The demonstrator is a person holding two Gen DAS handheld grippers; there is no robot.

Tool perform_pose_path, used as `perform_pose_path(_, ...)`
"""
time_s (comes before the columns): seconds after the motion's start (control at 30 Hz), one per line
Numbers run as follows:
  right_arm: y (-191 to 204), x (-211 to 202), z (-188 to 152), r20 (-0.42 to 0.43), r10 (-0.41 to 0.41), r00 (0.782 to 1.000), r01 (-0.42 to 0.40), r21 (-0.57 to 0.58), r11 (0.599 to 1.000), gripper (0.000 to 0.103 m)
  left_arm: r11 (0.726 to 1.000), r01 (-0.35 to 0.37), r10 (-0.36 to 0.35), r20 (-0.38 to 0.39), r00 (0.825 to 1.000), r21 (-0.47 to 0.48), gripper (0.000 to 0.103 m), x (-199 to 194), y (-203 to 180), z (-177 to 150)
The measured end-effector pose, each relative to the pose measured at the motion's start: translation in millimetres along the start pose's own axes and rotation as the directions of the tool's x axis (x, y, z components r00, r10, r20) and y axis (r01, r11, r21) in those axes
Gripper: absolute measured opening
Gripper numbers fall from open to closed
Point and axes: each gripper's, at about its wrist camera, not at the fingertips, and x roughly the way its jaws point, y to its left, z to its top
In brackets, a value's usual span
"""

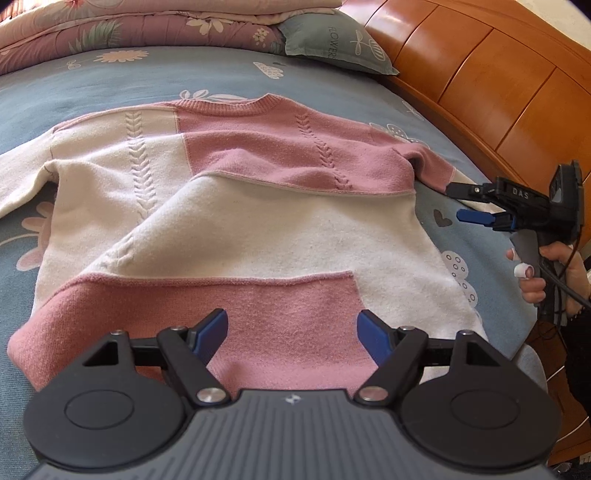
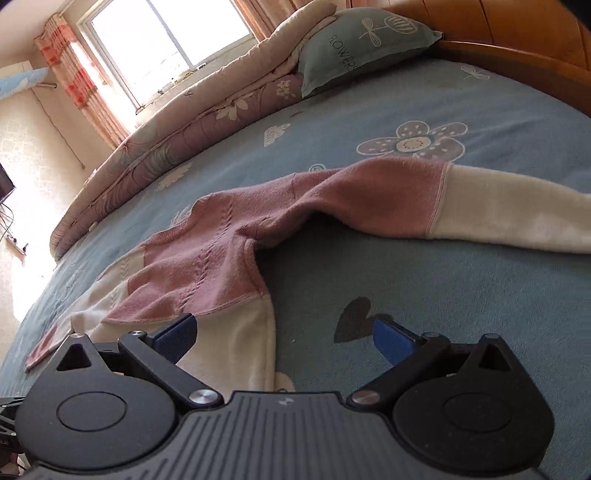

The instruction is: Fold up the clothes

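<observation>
Left gripper (image 1: pixel 293 332): jaws apart and empty, poised over the pink hem of the sweater (image 1: pixel 236 206). Right gripper (image 2: pixel 284 338): jaws apart and empty, at the sweater's side edge, its sleeve (image 2: pixel 424 199) trailing off toward 2 o'clock. Sweater: pink and cream, spread flat on the blue floral bed (image 1: pixel 92 85), collar at 12 o'clock; pillow (image 1: pixel 332 40), folded quilt (image 1: pixel 129 33) and wooden headboard (image 1: pixel 480 85) beyond.

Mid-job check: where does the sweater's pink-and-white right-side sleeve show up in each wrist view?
Left wrist view: the sleeve sits at right of centre, its pink part ending by the right gripper.
Right wrist view: the sleeve stretches from the centre to the right edge, pink then white.
Shared landmark: the grey-green pillow printed FLOWERS.
</observation>
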Motion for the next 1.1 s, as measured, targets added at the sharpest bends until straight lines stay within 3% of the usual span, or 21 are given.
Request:
perform_pose_path(0.13, -6.8, 50.3, 25.3, -0.041, 0.021, 0.999, -0.022, -0.028, 0.999, 0.103, 1.000, -0.013, 0.013, -0.029, 1.000, -0.011, 0.077, 8.8, 1.7, -0.1)
perform_pose_path(0.27, -6.9, 78.5, 41.5, -0.001, -0.007, 1.000, 0.006, -0.140, 0.990, 0.103, 1.000, -0.017, 0.016, -0.049, 0.999, -0.014, 0.077, 13.6, 4.9, 0.9)
perform_pose_path(0.5, 0.1, 69.3, 31.6, 0.075, -0.166, 0.983, 0.182, -0.346, 0.920, 0.103, 1.000, -0.019, 0.019, -0.053, 0.998, -0.004, 0.078, 21.3, 7.4, 8.6)
perform_pose_path(0.57, -9.1, 61.8, 24.8, 0.063, -0.185, 0.981, 0.195, -0.369, 0.909, 0.103, 1.000, -0.014, 0.015, -0.053, 0.998, 0.003, 0.081, 23.9, 6.1, 10.0)
perform_pose_path(0.63, -22.5, 55.1, 25.8, 0.088, -0.201, 0.976, 0.219, -0.352, 0.910, 0.103, 1.000, -0.012, 0.013, -0.053, 0.998, 0.010, 0.082, 25.7, 3.9, 11.3)
perform_pose_path(0.77, -44.6, 51.1, 44.7, 0.151, -0.312, 0.938, 0.338, -0.196, 0.921, 0.103, 1.000, -0.010, 0.011, -0.053, 0.999, 0.020, 0.082, 26.1, -1.2, 12.4)
perform_pose_path(0.87, -30.6, 61.1, 45.6, 0.157, -0.368, 0.917, 0.397, -0.252, 0.882, 0.103, 1.000, -0.007, 0.008, -0.051, 0.999, 0.023, 0.082, 24.9, -4.5, 12.5)
perform_pose_path(0.9, -25.5, 61.8, 42.4, 0.161, -0.373, 0.914, 0.404, -0.282, 0.870, 0.103, 1.000, -0.006, 0.007, -0.048, 0.999, 0.026, 0.082, 23.4, -5.2, 12.8)
perform_pose_path(1.0, -27.2, 48.7, 38.6, 0.170, -0.338, 0.926, 0.371, -0.237, 0.898, 0.103, 0.999, -0.003, 0.004, -0.037, 0.999, 0.040, 0.082, 18.5, -5.7, 16.1)
perform_pose_path(1.1, -28.3, 34.1, 43.1, 0.194, -0.339, 0.921, 0.376, -0.211, 0.902, 0.103, 0.999, -0.013, 0.014, -0.018, 1.000, 0.051, 0.082, 14.3, -4.6, 22.8)
